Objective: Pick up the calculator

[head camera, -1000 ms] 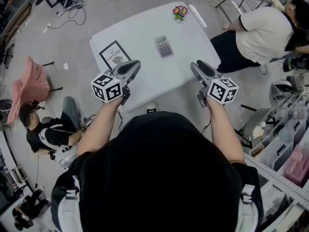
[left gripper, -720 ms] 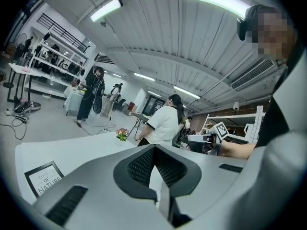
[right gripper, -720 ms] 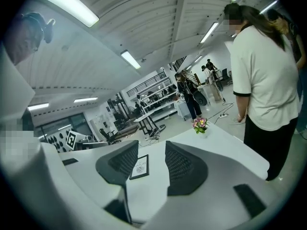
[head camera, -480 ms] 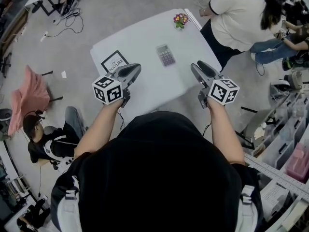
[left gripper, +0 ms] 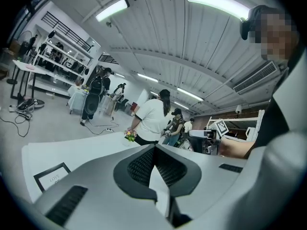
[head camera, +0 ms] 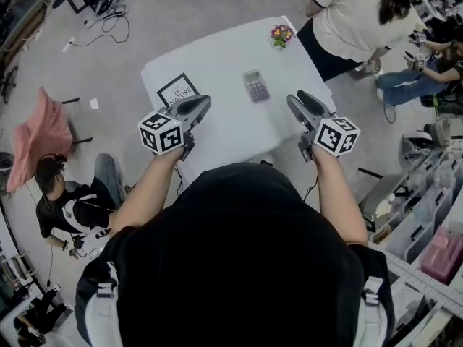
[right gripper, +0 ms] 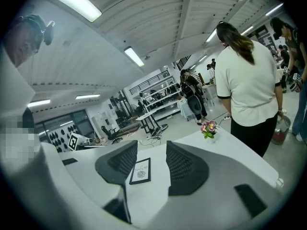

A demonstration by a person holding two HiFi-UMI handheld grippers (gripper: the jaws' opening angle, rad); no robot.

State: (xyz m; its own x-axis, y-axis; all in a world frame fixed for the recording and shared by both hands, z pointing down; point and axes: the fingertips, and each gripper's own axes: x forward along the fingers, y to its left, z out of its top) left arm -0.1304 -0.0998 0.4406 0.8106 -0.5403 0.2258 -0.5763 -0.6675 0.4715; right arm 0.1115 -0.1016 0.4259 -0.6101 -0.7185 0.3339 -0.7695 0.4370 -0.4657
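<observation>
right tool: jaws are standing wide apart and have just been opening further. Nothing's sitting between them; all that's showing through the gap is bare desk and the framed card way off.
left tool: pads are meeting at the tips, so it's looking closed, and it isn't gripping anything.
how they're hanging: both tools are hovering over the near edge of the desk, pointing out across it, each with its marker cube riding at the back by the hand.
calculator: lying flat on the desk, out ahead of both tools and touching neither. It's sitting in the lane between them, a bit closer to the right tool's side.
framed card: lying flat too, left of the calculator and just past the left tool's tip.
flowers: a little bunch standing at the far right corner of the desk, well apart from the calculator.
people around: a person in a white top is standing right by that far right corner, and a person on the floor is sitting off to the left.
other stuff: a pink cloth is draping over something on the floor at far left.
</observation>
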